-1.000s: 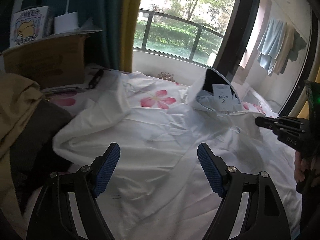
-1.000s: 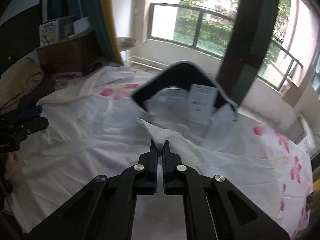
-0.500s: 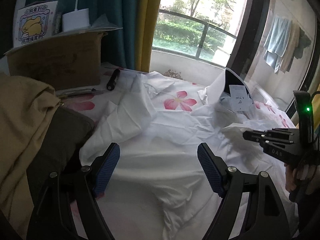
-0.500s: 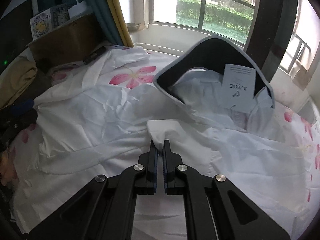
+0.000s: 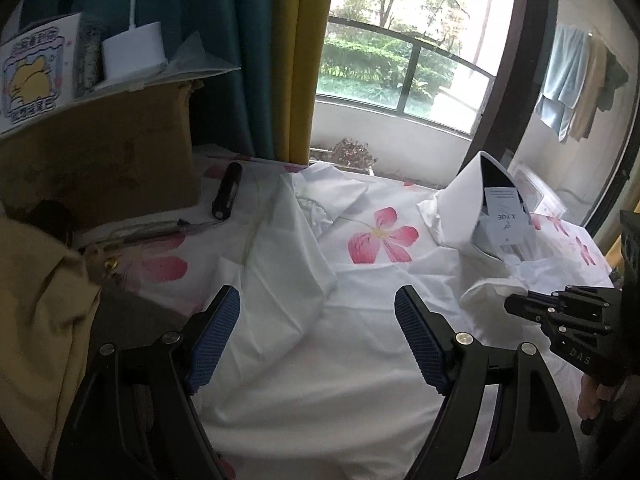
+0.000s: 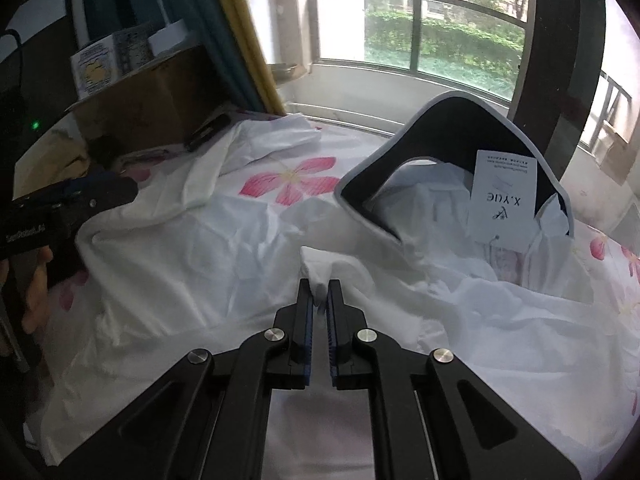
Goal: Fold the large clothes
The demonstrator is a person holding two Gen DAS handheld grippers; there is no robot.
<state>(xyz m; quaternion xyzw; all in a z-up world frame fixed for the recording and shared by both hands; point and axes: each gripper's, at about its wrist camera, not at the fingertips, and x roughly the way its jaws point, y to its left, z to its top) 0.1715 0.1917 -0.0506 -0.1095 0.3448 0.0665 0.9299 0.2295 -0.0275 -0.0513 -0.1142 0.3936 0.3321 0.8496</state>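
White shirt [image 6: 192, 264]: spread rumpled over flower-print bedsheet [image 5: 380, 236], collar [image 6: 452, 128] upright with paper tag [image 6: 502, 200]. Right gripper [image 6: 320, 294]: jaws nearly closed, pinching a shirt fold. Left gripper [image 5: 318, 338]: jaws wide, empty, above the shirt

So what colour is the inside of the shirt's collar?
Black inside the collar, best seen in the right wrist view.

The left hand-held gripper [image 5: 318, 338] hangs wide apart above a crumpled white shirt [image 5: 320, 360].
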